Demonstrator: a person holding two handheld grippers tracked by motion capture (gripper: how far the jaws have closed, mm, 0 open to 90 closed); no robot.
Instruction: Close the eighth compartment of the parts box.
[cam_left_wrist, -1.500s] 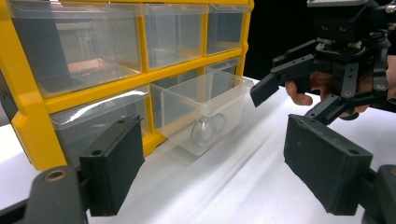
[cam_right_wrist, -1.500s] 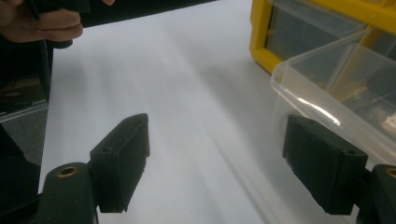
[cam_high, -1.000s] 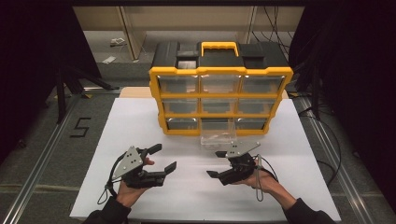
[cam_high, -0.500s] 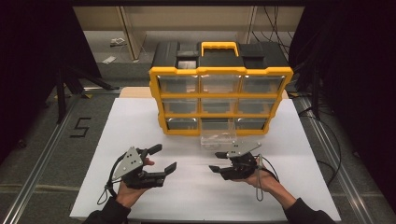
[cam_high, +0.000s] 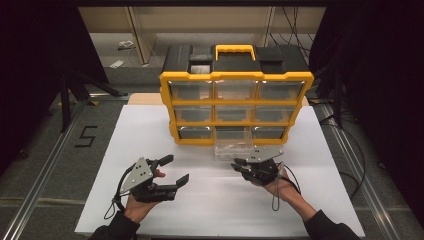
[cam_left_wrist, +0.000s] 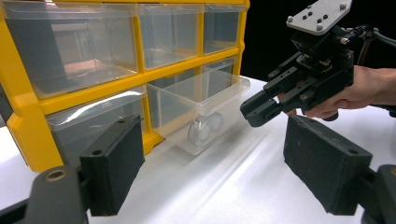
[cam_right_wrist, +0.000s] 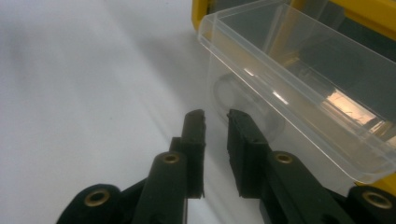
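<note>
Right gripper (cam_high: 239, 164) jaws nearly together, empty, tips just short of the pulled-out clear drawer (cam_high: 234, 149) ahead. Left gripper (cam_high: 176, 170) jaws wide apart, empty, drawer well ahead-right.

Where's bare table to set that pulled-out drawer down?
Bare white table lies between the left claw and right claw, also left of the organizer. Crowded around the clear drawer, by the right claw.

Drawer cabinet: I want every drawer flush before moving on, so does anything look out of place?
Yes. The bottom middle drawer of the yellow cabinet sticks out onto the white table, while the others sit flush. The right claw is just in front of it.
</note>
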